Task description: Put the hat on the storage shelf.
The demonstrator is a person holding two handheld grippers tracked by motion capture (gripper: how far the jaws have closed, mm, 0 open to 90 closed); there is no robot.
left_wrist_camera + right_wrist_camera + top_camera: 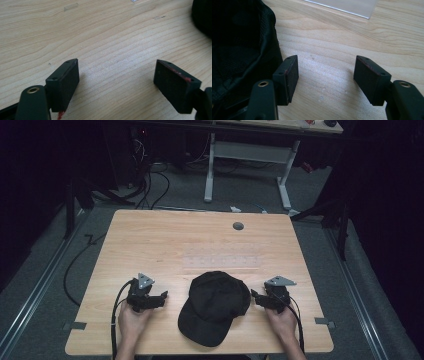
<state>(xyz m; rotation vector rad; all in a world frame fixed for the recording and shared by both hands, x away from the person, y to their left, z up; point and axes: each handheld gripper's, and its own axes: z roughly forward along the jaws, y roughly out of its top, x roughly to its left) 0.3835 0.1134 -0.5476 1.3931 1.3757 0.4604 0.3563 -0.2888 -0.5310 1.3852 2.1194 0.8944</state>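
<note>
1. Sizing up the scene first, we see a black cap (216,307) lying near the front middle of the wooden table (150,240), crown toward the far side and brim toward the person, with a gripper on either side of it.
2. We note that the left gripper (159,298) rests on the table just beside the cap without touching it; in the left gripper view its jaws stand wide apart over bare wood, and the cap (203,15) is only a dark edge at the upper right.
3. We note that the right gripper (254,296) sits right at the crown's edge, jaws likewise spread with nothing between them; in the right gripper view the cap fabric (239,45) lies against the outside of one jaw (touching or nearly so, we can't be sure).
4. We judge the step in hand to be taking hold of the cap, so we bring each gripper in low, along the tabletop.
5. We slip one jaw under the fabric rim and close on a single layer, since soft cloth bunches easily.
6. We keep both sides level, lest the cap fold or slide.
</note>
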